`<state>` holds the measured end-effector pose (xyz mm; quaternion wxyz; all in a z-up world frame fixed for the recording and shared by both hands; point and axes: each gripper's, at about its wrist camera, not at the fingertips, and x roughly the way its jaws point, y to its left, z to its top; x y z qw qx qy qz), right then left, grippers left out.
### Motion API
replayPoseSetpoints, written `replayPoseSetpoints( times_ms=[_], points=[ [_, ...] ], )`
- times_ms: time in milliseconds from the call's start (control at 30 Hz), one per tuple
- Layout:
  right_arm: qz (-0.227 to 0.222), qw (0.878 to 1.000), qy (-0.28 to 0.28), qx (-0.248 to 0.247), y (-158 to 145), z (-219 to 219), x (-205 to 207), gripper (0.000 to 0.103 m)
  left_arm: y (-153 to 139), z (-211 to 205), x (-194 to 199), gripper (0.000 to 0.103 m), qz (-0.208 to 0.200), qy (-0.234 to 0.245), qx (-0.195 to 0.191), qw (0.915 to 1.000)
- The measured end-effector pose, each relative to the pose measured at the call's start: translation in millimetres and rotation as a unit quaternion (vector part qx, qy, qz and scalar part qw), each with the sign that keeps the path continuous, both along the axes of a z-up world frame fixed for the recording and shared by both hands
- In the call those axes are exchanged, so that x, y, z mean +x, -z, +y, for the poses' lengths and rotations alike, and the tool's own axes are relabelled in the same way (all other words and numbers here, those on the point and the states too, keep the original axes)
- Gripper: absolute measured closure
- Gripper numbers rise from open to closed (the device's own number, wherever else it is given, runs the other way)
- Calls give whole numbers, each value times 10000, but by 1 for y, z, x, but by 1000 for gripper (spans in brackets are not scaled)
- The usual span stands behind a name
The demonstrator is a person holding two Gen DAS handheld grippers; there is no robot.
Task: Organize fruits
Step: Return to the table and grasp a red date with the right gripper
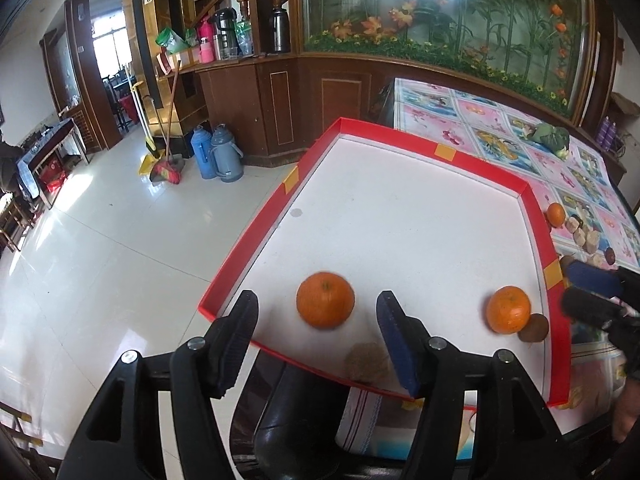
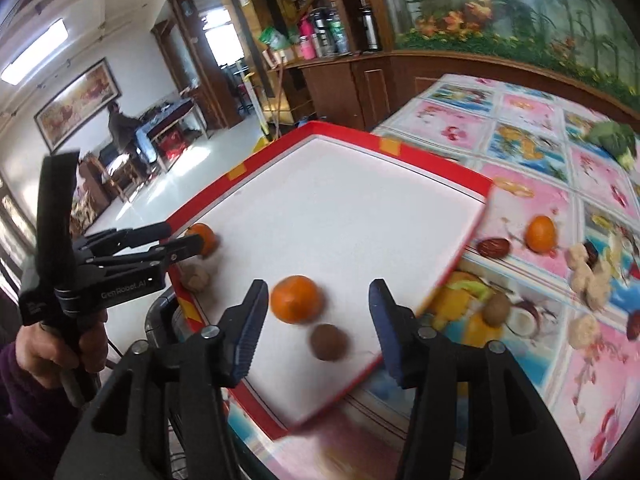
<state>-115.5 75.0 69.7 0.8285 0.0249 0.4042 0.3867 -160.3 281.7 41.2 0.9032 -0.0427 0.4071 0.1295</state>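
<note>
A red-rimmed white tray [image 1: 536, 216] [image 2: 476, 184] lies on the flowered tablecloth. My left gripper [image 1: 318, 298] [image 2: 184, 239] hangs open over the tray's near corner, and a blurred orange [image 1: 325, 299] [image 2: 204, 238] lies on the tray floor in the gap between its fingers, touching neither. A brown lumpy nut [image 1: 367, 362] [image 2: 196, 278] sits close by. My right gripper [image 2: 318, 286] [image 1: 576, 290] is open above a second orange [image 2: 297, 299] [image 1: 509, 309] and a kiwi [image 2: 329, 342] [image 1: 534, 327] in the tray.
On the cloth right of the tray lie a third orange [image 2: 541, 234] [image 1: 556, 214], a red date [image 2: 494, 247], another kiwi [image 2: 496, 309] and several pale lumpy pieces [image 2: 588, 276]. A green vegetable [image 1: 552, 136] lies farther back. Left of the tray, tiled floor drops away.
</note>
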Motion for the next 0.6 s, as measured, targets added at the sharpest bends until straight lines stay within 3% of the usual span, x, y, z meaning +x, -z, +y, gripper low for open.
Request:
replayPoseSetpoints(
  times_ms=[133,333,500,600],
  points=[
    [424,9981,411,162,10,-34,6,44,0,-3,-2,41,-25,37,103,9999],
    [950,9943,374,316,29,-31,16,43,2,-10,-2,40,6,136,277,9995],
    [958,9944,320,301,31,-14,20,43,3,-14,-7,38,25,201,472,9987],
    [672,9970,361,117,24,-4,17,39,5,-16,-9,35,86,263,583,9979]
  ],
)
